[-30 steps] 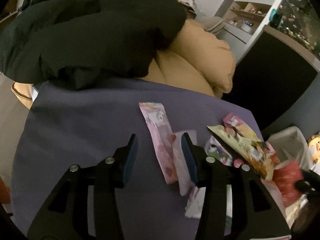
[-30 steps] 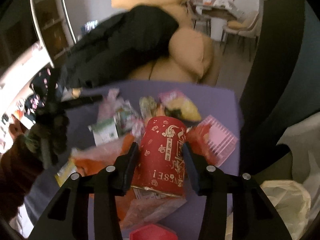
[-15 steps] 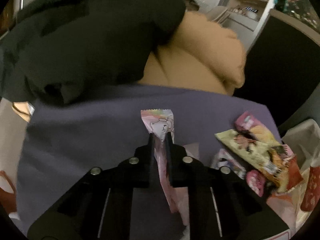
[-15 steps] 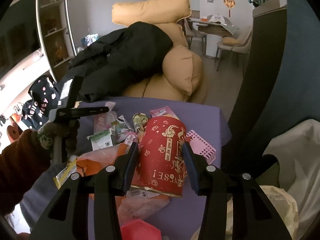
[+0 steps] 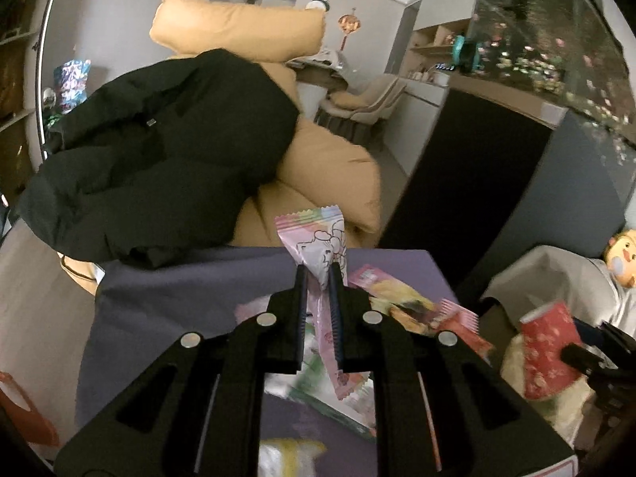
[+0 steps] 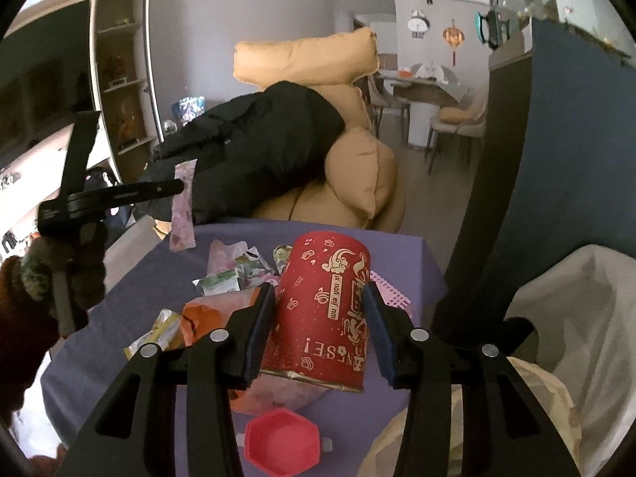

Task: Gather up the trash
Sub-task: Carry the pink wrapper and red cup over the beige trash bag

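In the lower middle of the right wrist view, the right gripper has its jaws clamped on the sides of a red paper cup. The cup is light and thin, so it can crush easily; I think the hold in the middle of its wall is good, but only with gentle pressure. In the left wrist view the left gripper has its jaws clenched on a pink wrapper, which hangs above the worktop. The wrapper is soft, slippery film and weighs almost nothing, so a pinch across its middle is safe. More wrappers lie on the purple worktop behind the cup. At the right edge stands a white trash bag.
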Action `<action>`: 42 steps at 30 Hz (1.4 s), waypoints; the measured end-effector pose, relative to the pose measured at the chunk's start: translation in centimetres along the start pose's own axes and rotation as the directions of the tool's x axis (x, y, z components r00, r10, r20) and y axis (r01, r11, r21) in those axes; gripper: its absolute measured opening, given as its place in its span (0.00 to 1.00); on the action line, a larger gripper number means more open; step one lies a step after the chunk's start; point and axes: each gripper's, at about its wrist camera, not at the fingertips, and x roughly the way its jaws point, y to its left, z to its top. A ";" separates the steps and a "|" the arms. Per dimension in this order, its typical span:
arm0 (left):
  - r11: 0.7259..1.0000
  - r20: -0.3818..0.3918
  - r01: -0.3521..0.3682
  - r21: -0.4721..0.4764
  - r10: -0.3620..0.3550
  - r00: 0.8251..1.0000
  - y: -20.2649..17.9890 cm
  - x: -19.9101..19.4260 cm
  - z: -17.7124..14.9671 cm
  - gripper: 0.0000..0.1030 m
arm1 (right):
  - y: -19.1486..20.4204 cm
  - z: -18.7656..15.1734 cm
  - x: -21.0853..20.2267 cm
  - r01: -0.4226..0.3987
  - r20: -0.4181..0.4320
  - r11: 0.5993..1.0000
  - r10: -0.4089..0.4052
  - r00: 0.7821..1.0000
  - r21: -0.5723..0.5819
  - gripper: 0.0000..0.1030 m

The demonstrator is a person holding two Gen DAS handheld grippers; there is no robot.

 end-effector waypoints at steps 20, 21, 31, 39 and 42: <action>0.972 -0.085 0.222 0.078 -0.216 0.973 -17.1 -3.6 -5.7 0.10 | -8.9 -2.4 -10.5 0.236 0.078 0.970 -0.240 0.968 0.049 0.43; 0.969 -0.092 0.233 0.084 -0.226 0.970 -18.0 -3.6 -6.0 0.10 | -9.3 -2.5 -11.0 0.247 0.084 0.968 -0.251 0.964 0.053 0.43; 0.922 -0.168 0.364 0.132 -0.341 0.925 -25.5 -3.1 -8.3 0.10 | -15.0 -4.9 -16.2 0.333 0.133 0.931 -0.352 0.926 0.148 0.43; 0.899 -0.262 0.413 0.147 -0.367 0.892 -30.0 -0.3 -11.4 0.10 | -17.6 -6.4 -17.9 0.338 0.153 0.915 -0.375 0.914 0.218 0.43; 0.896 -0.298 0.416 0.158 -0.359 0.885 -31.0 0.7 -12.5 0.10 | -17.9 -7.2 -18.2 0.336 0.151 0.915 -0.373 0.916 0.223 0.44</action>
